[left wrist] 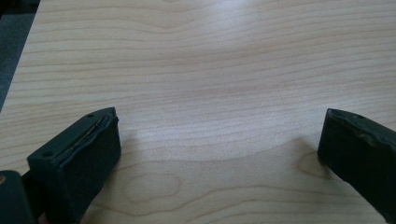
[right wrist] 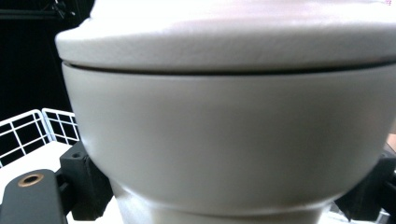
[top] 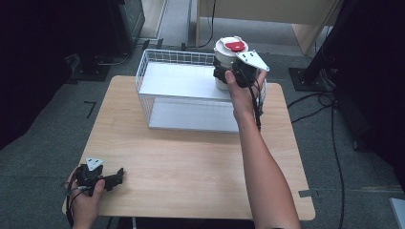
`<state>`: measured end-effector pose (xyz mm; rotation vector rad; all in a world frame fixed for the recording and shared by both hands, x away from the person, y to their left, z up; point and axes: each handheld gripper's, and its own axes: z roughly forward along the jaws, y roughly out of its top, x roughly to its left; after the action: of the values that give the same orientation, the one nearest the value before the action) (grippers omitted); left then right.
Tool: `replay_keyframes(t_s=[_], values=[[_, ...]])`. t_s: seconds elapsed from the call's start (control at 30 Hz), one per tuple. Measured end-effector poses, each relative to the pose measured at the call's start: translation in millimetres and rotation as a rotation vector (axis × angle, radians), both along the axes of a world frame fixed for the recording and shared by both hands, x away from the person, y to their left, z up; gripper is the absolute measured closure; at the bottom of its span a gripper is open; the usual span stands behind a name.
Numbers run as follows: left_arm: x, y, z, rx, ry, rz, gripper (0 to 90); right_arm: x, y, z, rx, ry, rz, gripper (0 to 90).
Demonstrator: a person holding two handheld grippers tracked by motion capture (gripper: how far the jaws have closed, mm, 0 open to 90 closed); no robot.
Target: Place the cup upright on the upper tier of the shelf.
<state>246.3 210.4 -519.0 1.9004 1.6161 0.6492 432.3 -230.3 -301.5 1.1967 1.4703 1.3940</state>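
In the high view the right gripper [top: 228, 72] sits in the upper middle of the frame, clamped around the body of a white lidded container [top: 227, 59] with a red tab on its lid, held upright at the far right end of a white wire basket [top: 143, 76]. The container's lid stands above the basket's rim; whether its base rests on the basket floor cannot be told. In the right gripper view the container [right wrist: 229, 135] spreads across nearly the whole frame, its lid seam running across the upper part, with the black jaws pressed against its sides at lower left and lower right, and a bit of basket wire [right wrist: 32, 133] at the left edge. The basket stands on the far half of a light wooden table [top: 191, 162]. The left gripper [top: 119, 175] lies low at the lower left of the high view, near the table's front edge, held in a hand [top: 86, 195]. In the left gripper view its jaws stand wide apart over bare wood grain [left wrist: 210, 84], with nothing between them.
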Motion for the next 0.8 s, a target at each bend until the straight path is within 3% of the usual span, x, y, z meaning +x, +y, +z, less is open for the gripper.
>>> replay_keyframes(t_s=[0.2,0.4,0.8], values=[[0.0,0.0,0.0,0.001,0.000,0.000,0.0,3.2,5.9,0.0,-0.003,0.005,0.015,10.9],[0.0,0.0,0.0,0.001,0.001,0.000,0.0,3.8,9.5,-2.6,-0.046,0.006,0.015,10.9],[0.0,0.0,0.1,0.002,0.001,-0.001,0.0,1.1,5.6,-6.8,-0.029,0.007,0.026,10.8]])
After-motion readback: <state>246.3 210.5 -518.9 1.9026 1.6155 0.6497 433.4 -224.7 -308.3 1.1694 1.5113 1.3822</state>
